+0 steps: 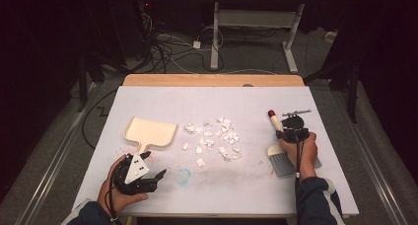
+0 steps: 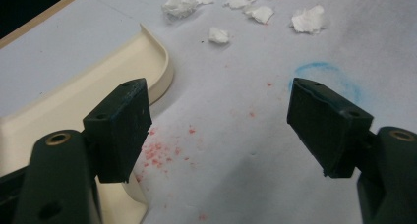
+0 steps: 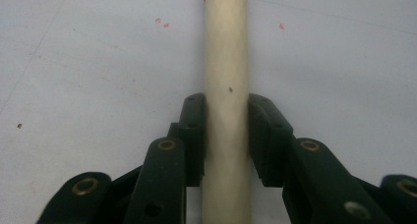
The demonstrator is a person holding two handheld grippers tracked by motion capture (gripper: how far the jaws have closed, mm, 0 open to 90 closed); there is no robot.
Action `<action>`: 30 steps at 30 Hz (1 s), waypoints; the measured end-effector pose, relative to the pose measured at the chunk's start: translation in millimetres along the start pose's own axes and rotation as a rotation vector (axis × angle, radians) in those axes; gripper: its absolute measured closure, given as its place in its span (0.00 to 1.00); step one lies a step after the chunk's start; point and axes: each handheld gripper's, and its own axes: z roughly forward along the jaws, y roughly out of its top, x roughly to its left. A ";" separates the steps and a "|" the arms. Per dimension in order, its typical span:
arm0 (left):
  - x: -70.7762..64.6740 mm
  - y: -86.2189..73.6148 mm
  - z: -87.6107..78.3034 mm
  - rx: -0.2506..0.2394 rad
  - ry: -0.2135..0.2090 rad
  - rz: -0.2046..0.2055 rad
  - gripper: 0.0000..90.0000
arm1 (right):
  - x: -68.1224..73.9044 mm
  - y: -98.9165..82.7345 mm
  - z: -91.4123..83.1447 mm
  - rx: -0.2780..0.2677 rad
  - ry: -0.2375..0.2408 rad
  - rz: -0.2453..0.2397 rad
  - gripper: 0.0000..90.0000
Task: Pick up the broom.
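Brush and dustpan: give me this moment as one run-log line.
right gripper: shut on brush handle | left gripper: open beside dustpan | paper scraps: unswept

On the table, paper scraps lie between the dustpan at left and the brush at right.

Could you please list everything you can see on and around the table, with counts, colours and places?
Table: one, white top with a wooden far edge, centre.
Dustpan: one, cream, left of the scraps, handle toward the left gripper.
Paper scraps: a loose scatter, too many to count surely, white, mid-table.
Brush: one, cream handle with red tip and grey bristles, right side.
Blue smudge: one, near edge.
Red specks: a sprinkle, beside the dustpan handle.
Desk frame: one, white, behind the table, with cables on the floor.
Left gripper: one, black, jaws open, empty, by the dustpan handle.
Right gripper: one, black, shut on the brush handle.
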 end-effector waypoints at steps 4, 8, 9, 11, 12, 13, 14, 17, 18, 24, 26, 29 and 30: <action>0.3 -0.2 -0.5 -0.002 -0.001 0.000 0.27 | -0.9 -1.4 -0.2 -0.013 0.006 0.005 0.79; 1.0 -0.4 -1.5 -0.005 0.000 -0.005 0.27 | -1.8 -2.0 -3.4 -0.037 0.009 0.003 0.79; 1.1 -0.4 -1.8 -0.007 0.000 -0.006 0.27 | -1.8 -2.0 -3.4 -0.037 0.009 0.003 0.79; 1.2 -0.5 -2.1 -0.008 0.000 -0.006 0.27 | -4.0 -2.0 -8.0 -0.063 0.013 0.011 0.79; 1.3 -0.5 -2.1 -0.008 0.000 -0.007 0.27 | -4.8 -1.9 -10.4 -0.078 0.016 0.010 0.79; 1.5 -0.5 -2.2 -0.008 0.000 -0.008 0.27 | -5.4 -1.9 -13.1 -0.090 0.017 0.007 0.79; 1.5 -0.5 -2.3 -0.009 -0.001 -0.009 0.27 | -5.9 -1.8 -15.7 -0.102 0.018 0.007 0.79; 0.8 -0.3 -3.2 -0.011 -0.001 -0.007 0.27 | -7.4 -2.3 -25.4 -0.137 0.030 -0.002 0.79; 0.8 -0.3 -3.3 -0.011 -0.001 -0.008 0.27 | -8.6 -2.8 -33.2 -0.162 0.039 -0.008 0.79; 0.7 0.1 -3.3 -0.011 0.002 -0.009 0.27 | -10.8 -6.0 -54.7 -0.230 0.068 -0.016 0.79; 0.5 0.4 -3.3 -0.013 0.002 -0.008 0.27 | -11.4 -7.3 -61.4 -0.258 0.075 -0.020 0.79; 0.0 1.0 -3.2 -0.013 0.002 -0.006 0.27 | -11.8 -9.8 -69.2 -0.287 0.087 -0.012 0.79; -0.1 1.2 -3.3 -0.013 0.003 -0.007 0.27 | -10.4 -11.7 -73.9 -0.314 0.089 -0.018 0.79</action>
